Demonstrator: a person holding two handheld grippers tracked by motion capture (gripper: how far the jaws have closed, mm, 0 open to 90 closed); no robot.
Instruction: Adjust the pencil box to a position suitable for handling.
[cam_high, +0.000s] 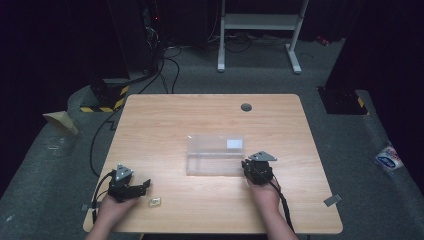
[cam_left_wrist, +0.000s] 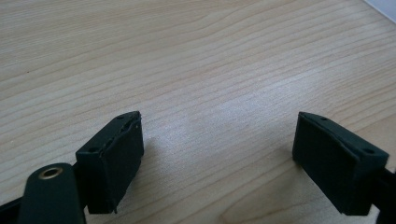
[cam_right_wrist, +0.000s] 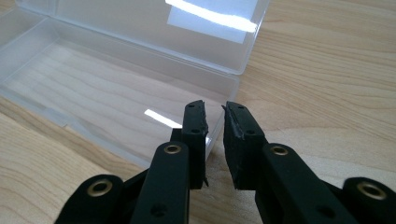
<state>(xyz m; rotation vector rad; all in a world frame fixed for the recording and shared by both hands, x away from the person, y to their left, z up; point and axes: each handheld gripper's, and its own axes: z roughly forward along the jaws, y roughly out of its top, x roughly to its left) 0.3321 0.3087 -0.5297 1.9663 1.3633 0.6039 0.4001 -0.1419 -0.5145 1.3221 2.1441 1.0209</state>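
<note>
Clear plastic box (cam_high: 215, 155) lying open near the centre of the wooden tabletop (cam_high: 165, 120), its lid folded back on the far side and bearing a white label (cam_high: 234, 144). Right tool (cam_high: 248, 167) at the box's right end; in the right gripper view its jaws stand on either side of the box's thin end wall (cam_right_wrist: 223, 109), almost pressed together, a narrow gap left between them. Left tool (cam_high: 145, 186) at the near left of the tabletop, jaws spread wide over bare wood. A small pale object (cam_high: 154, 202) lies just beside the left tool.
</note>
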